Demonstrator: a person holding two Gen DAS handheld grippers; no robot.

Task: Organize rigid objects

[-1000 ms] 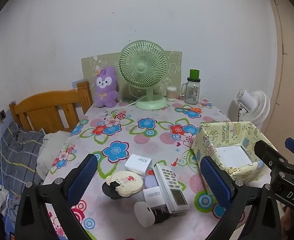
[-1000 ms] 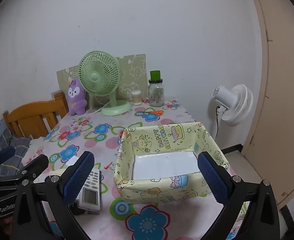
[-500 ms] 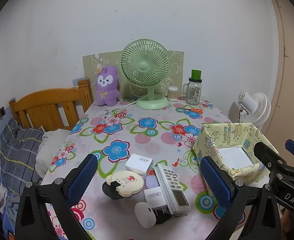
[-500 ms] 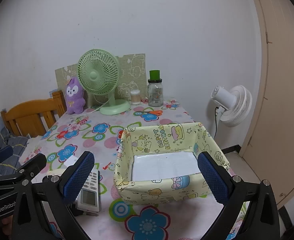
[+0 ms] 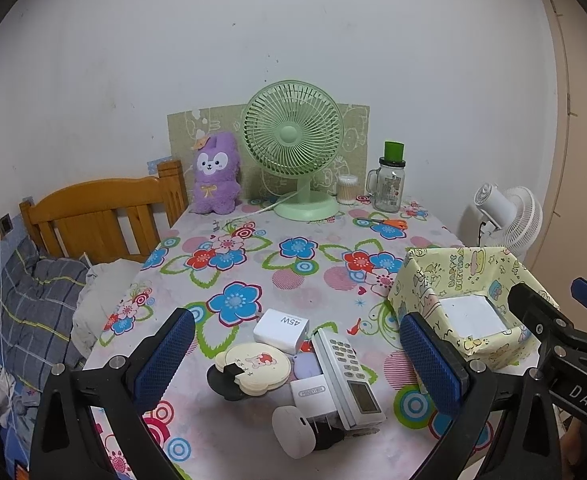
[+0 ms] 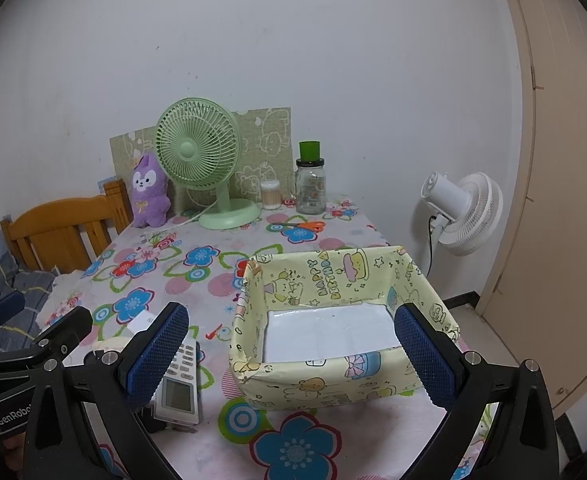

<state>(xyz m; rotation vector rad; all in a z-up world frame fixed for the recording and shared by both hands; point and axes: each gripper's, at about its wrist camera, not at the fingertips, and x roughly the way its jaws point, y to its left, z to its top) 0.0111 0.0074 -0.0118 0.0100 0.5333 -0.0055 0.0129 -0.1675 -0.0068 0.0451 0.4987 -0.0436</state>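
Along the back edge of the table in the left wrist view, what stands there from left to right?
Purple plush toy → green desk fan → cotton swab jar → glass jar with green lid.

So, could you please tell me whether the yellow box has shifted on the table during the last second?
No. The yellow box keeps its place beside the remote.

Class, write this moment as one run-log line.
left gripper: open, empty | right gripper: open, empty | remote, charger: on table | box: nothing inside
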